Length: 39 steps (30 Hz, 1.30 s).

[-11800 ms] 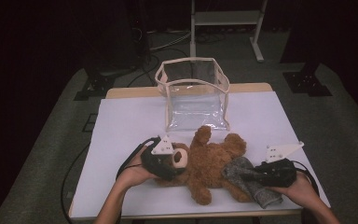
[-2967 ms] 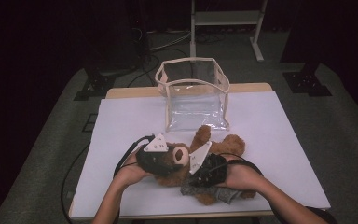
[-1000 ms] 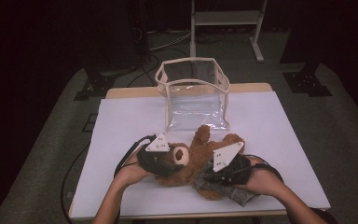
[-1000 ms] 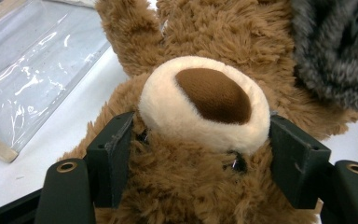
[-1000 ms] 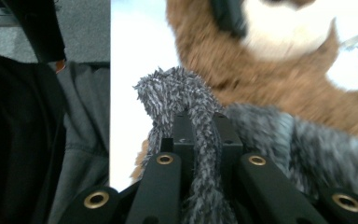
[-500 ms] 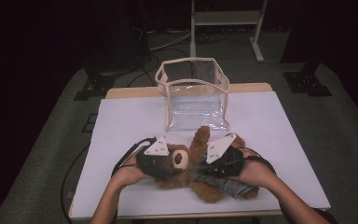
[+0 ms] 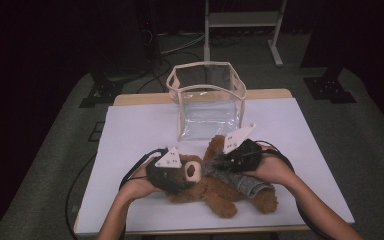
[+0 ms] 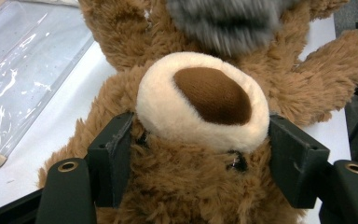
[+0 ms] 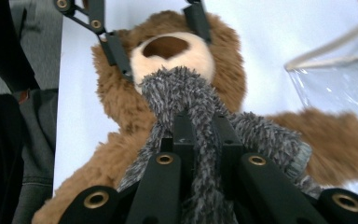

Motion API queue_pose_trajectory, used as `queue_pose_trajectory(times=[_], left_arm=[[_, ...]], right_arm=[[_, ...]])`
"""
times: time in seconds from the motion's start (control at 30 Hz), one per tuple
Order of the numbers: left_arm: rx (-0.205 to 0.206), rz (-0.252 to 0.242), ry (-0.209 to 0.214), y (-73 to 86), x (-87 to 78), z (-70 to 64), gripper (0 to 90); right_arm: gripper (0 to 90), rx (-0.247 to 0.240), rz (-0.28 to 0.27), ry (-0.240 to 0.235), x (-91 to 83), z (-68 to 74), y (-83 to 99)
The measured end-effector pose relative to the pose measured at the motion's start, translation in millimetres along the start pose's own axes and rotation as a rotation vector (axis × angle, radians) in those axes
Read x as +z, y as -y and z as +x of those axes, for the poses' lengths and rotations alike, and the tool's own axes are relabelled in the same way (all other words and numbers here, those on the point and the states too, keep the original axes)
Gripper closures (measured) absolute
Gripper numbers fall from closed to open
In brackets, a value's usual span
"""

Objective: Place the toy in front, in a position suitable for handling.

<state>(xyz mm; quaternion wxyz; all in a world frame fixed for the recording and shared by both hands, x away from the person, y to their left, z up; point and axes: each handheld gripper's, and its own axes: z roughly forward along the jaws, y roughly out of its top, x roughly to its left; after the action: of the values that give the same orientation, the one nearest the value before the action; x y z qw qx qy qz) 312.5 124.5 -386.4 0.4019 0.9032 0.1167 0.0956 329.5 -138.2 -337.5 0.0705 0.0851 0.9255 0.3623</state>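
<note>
Both grippers grip: our left gripper (image 8: 200, 154) pins the brown plush teddy bear's (image 7: 215, 185) head; our right gripper (image 9: 200, 126) has dragged the grey fuzzy scarf (image 9: 186, 98) toward nine o'clock, nearing its neck

grey sock (image 7: 240, 179) apparently pulled nearer bear's muzzle (image 7: 194, 171)

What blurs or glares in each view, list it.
High view: dim room, the lit white table bright. Left gripper view: the grey knit cloth is blurred, the teddy bear snout sharp; glare streaks the clear plastic bag. Right gripper view: sharp cloth, soft bag.

brown teddy bear (image 7: 215, 187), seemingly speckled grey scarf (image 9: 200, 102)
</note>
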Motion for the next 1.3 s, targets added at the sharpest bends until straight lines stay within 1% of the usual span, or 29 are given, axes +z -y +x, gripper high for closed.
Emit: queue_pose_trajectory(times=[0.1, 0.17, 0.23, 0.27, 0.3, 0.33, 0.37, 0.4, 0.43, 0.47, 0.57, 0.6, 0.63, 0.67, 0.77, 0.83, 0.87, 0.9, 0.93, 0.97, 1.0, 1.03, 1.07, 1.1, 1.13, 1.17, 1.2, 1.23, 1.3], left_arm=[[0.012, 0.013, 0.000, -2.4, -2.2, -0.3, 29.4], [0.017, 0.016, 0.003, -5.6, -6.4, -1.4, 27.9], [0.039, 0.026, 0.011, -9.2, -11.3, -3.8, 27.5], [0.039, 0.026, 0.011, -9.2, -11.3, -3.8, 27.8], [0.049, 0.015, 0.028, -12.4, -16.6, -6.0, 28.9], [0.049, 0.015, 0.028, -12.4, -16.6, -6.0, 29.6], [0.046, -0.024, 0.040, -15.7, -23.0, -7.1, 30.9], [0.043, -0.039, 0.038, -17.2, -25.3, -7.2, 31.6], [0.044, -0.037, 0.030, -18.1, -26.9, -6.8, 32.5], [0.043, -0.034, 0.034, -17.9, -26.9, -6.4, 33.4], [0.026, -0.028, 0.090, -13.5, -21.8, -5.4, 37.8], [0.019, -0.017, 0.108, -12.0, -19.2, -5.3, 38.3], [0.027, 0.000, 0.112, -10.8, -16.8, -5.7, 38.4], [0.037, 0.012, 0.108, -10.3, -15.6, -6.2, 38.3], [0.051, 0.018, 0.116, -11.0, -16.3, -7.9, 38.3], [0.063, 0.021, 0.115, -11.2, -17.1, -9.1, 38.2], [0.063, 0.021, 0.115, -11.2, -17.1, -9.1, 38.0], [0.070, 0.020, 0.107, -12.4, -19.7, -8.8, 37.7], [0.070, 0.020, 0.107, -12.4, -19.7, -8.8, 37.6], [0.070, 0.016, 0.102, -13.6, -22.5, -8.5, 37.6], [0.071, 0.005, 0.095, -14.9, -26.8, -8.0, 37.5], [0.071, 0.005, 0.095, -14.9, -26.8, -8.0, 37.4], [0.065, -0.009, 0.087, -15.5, -29.7, -7.3, 37.4], [0.057, -0.033, 0.080, -16.3, -33.7, -6.1, 37.3], [0.057, -0.033, 0.080, -16.3, -33.7, -6.1, 37.4], [0.042, -0.060, 0.069, -17.4, -36.7, -5.3, 37.7], [0.038, -0.062, 0.063, -17.9, -36.7, -5.4, 38.1], [0.043, -0.050, 0.056, -17.9, -35.4, -5.6, 38.4], [0.043, -0.012, 0.051, -16.2, -28.8, -6.0, 39.1]], right_arm=[[82.1, 0.051, -0.023, -0.025, -4.7, -6.7, 9.1], [82.1, 0.066, -0.025, -0.045, -3.7, -5.5, 13.1], [82.1, 0.062, -0.024, -0.061, -2.0, -0.8, 15.9], [82.1, 0.062, -0.022, -0.067, -1.0, 2.1, 17.2], [82.2, 0.061, -0.020, -0.072, -0.3, 4.9, 18.6], [82.2, 0.059, -0.024, -0.079, 0.3, 7.2, 20.1], [82.2, 0.059, -0.028, -0.086, 0.3, 9.0, 21.6], [82.2, 0.061, -0.032, -0.091, 0.4, 10.5, 23.0], [82.2, 0.057, -0.033, -0.096, 0.5, 11.6, 23.9], [82.2, 0.052, -0.033, -0.100, 0.8, 13.2, 24.3], [82.1, 0.026, -0.027, -0.107, -0.1, 18.3, 21.4], [82.2, 0.020, -0.035, -0.109, -1.7, 18.9, 19.4], [82.1, 0.015, -0.040, -0.105, -3.4, 18.2, 16.7], [82.2, 0.008, -0.042, -0.094, -4.9, 16.8, 13.5], [82.1, 0.003, -0.053, -0.062, -7.5, 8.3, 3.0], [82.1, 0.013, -0.058, -0.046, -7.3, 0.8, -1.1], [82.1, 0.013, -0.058, -0.046, -7.3, 0.8, -1.1], [82.1, 0.031, -0.047, -0.039, -4.9, -6.9, 0.0], [82.1, 0.031, -0.047, -0.039, -4.9, -6.9, 0.0], [82.1, 0.043, -0.036, -0.038, -2.3, -8.7, 2.3], [82.1, 0.055, -0.014, -0.058, 3.9, -6.7, 9.3], [82.1, 0.055, -0.014, -0.058, 3.9, -6.7, 9.3], [82.2, 0.059, -0.016, -0.071, 6.2, -4.1, 12.8], [82.2, 0.062, -0.031, -0.104, 6.1, 3.4, 18.4], [82.2, 0.062, -0.031, -0.104, 6.1, 3.4, 18.4], [82.2, 0.058, -0.036, -0.117, 5.3, 10.6, 20.5], [82.2, 0.046, -0.034, -0.117, 5.1, 14.2, 21.2], [82.2, 0.034, -0.033, -0.115, 5.0, 17.0, 21.4], [82.2, 0.025, -0.027, -0.109, 4.2, 21.7, 20.2]])
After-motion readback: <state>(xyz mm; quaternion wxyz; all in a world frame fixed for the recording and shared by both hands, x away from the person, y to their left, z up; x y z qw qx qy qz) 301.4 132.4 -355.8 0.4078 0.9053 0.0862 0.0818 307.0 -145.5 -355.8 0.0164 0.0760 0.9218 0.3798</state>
